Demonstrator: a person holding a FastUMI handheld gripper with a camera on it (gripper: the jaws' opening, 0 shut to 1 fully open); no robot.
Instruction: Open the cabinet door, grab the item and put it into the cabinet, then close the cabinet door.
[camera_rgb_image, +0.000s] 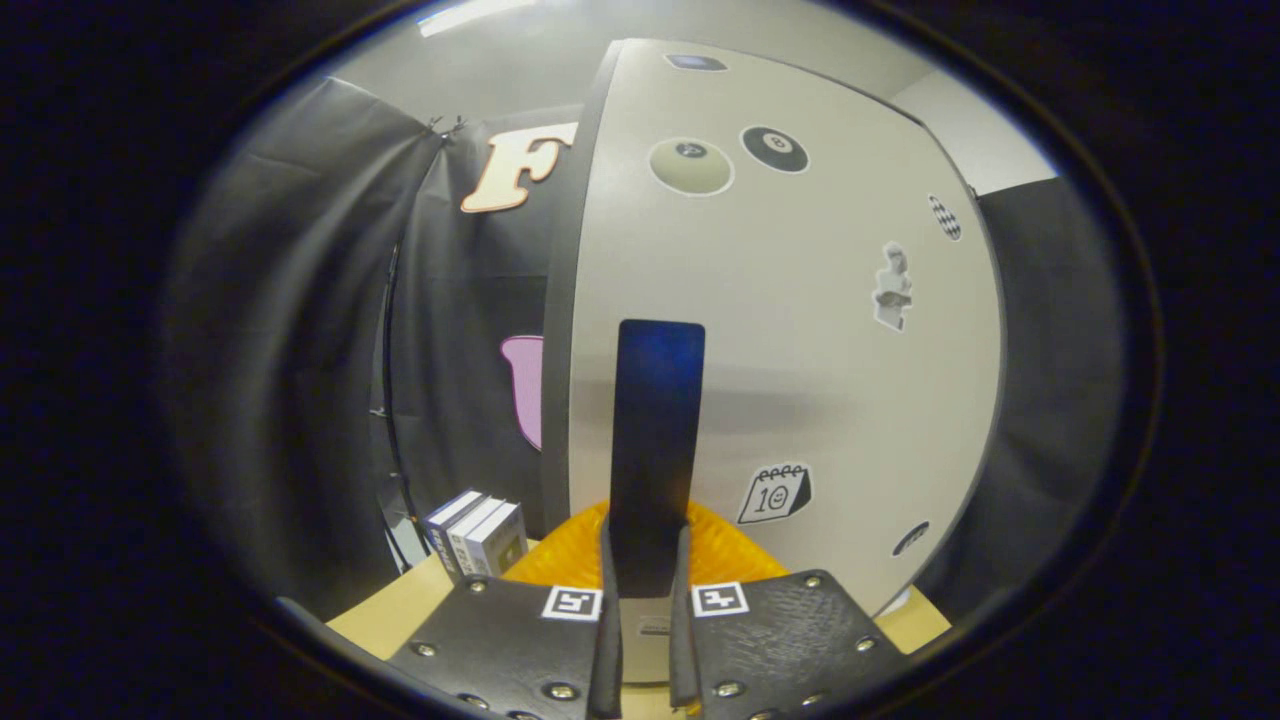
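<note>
Dark flat slab (655, 440) pinched upright in gripper (645, 600), smooth white stickered cabinet (800, 350) beyond, perhaps closed.

The cabinet door (800, 380) is off-white, its edge dark grey. The handle (655, 440) on it is dark, nearly black, with a blue sheen near the top. Stickers dot the door: a black billiard ball (775, 149), a pale olive ball (691, 166), a black-and-white checkered one (944, 217), a grey-white bust (892, 287) and a black-outlined white calendar (774, 493). The worktop (385, 620) is light tan. An orange ribbed item (725, 555) lies on it. The small boxes (478, 535) at the worktop's left edge are white and dark grey.
</note>
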